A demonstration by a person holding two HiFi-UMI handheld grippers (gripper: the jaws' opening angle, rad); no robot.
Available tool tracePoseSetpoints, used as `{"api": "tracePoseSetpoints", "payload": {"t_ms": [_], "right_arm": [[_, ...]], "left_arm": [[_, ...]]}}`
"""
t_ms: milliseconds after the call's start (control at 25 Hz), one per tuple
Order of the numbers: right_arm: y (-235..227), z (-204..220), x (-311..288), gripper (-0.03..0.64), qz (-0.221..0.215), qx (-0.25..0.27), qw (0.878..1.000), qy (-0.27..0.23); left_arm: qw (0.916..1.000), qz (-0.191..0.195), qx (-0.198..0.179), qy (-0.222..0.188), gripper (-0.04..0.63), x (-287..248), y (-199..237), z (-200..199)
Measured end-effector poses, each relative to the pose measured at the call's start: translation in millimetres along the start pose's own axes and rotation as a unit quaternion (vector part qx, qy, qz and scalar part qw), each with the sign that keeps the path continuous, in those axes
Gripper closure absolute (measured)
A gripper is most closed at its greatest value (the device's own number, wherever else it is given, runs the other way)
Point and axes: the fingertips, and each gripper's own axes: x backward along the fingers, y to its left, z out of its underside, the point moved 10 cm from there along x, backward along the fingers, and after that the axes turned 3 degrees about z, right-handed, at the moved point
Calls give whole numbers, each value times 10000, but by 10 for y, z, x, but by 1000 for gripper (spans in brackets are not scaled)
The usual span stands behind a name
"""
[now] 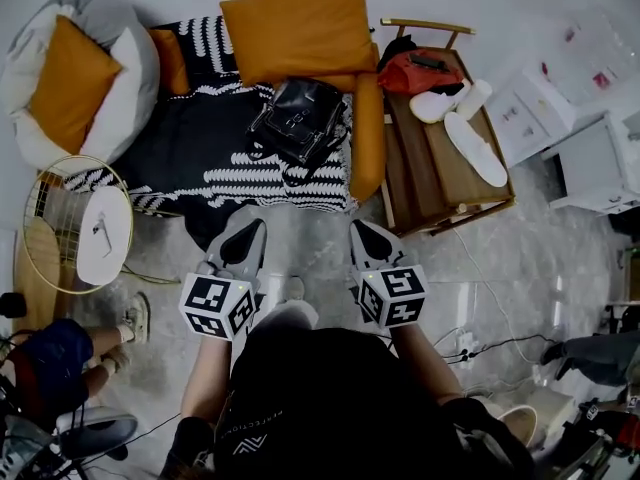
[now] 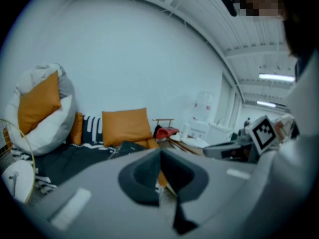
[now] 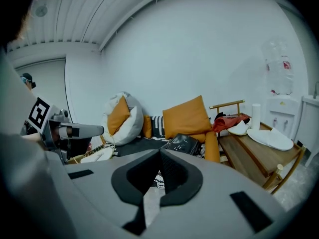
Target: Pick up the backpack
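Sprawling low, a dark sofa with a striped throw carries a big orange cushion and, against its orange end bolster, the black backpack. Left gripper and right gripper hover before it (both closed tight, empty).

This is a mock living-room corner set up inside a larger work hall. The home side shows in the low couch with its striped throw, the orange cushions, a bean bag, a round wire side table and a wooden bench. The hall shows in the bare white walls, the ribbed ceiling with strip lights, and cables trailing over the stone-patterned floor.
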Motion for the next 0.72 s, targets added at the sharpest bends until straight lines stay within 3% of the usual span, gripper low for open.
{"api": "tracePoseSetpoints", "payload": {"t_ms": [720], "right_arm": [[262,-186,-936,621,120,-221,9993,274]], "left_arm": [[9979,188,-329,524,588,-285,873,-55]]}}
